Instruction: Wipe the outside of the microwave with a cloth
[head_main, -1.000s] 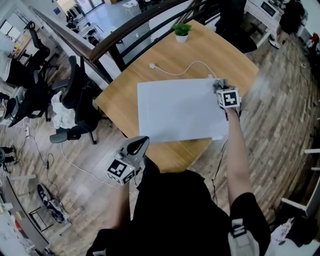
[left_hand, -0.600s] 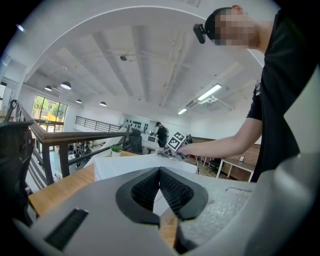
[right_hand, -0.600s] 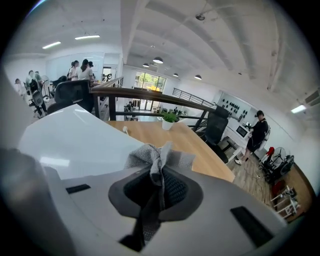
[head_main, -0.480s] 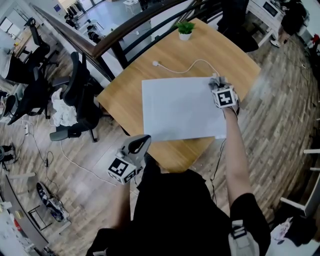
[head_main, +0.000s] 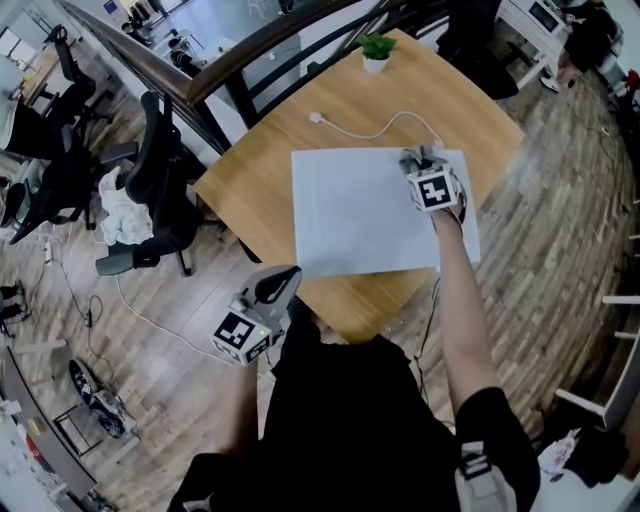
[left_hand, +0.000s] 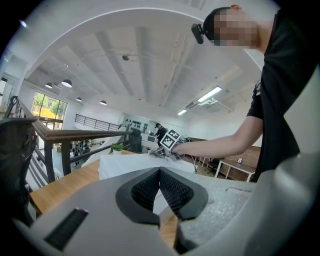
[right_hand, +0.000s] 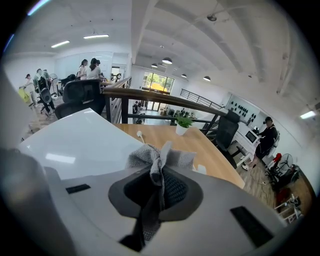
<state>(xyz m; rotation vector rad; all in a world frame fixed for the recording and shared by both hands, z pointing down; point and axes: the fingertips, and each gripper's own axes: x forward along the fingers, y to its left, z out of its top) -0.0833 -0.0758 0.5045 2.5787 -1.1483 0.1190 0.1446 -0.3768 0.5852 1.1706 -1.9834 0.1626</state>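
right hand-held gripper (head_main: 422, 168) is clamped down on the cloth (right_hand: 156, 159). it's a grey bunched-up rag that pokes out ahead of the jaws and trails back between them too. in the head view the gripper sits over the top of the microwave (head_main: 360, 215), toward its far right corner. the cloth looks to be lying on the white top panel there. my arm reaches straight out over the right side of the box.

the microwave is just a plain white box from up here. it sits on the wooden desk (head_main: 250, 170), more to the right half than the left.

left hand-held gripper (head_main: 283, 282) isn't on anything. its jaws are pressed together with nothing in them. it's held low beside my body, off the near edge of the desk and over the wood floor (head_main: 180, 330), with the tip aimed at the microwave. the left gripper view shows the two pads meeting, with the white box and the other gripper out past them.

behind the microwave a white cable (head_main: 370, 130) snakes across the desk. a small potted plant (head_main: 376, 50) stands at the far corner. a dark railing (head_main: 200, 80) runs along the far left side of the desk. a black chair (head_main: 160, 190) stands on the floor just left of it.
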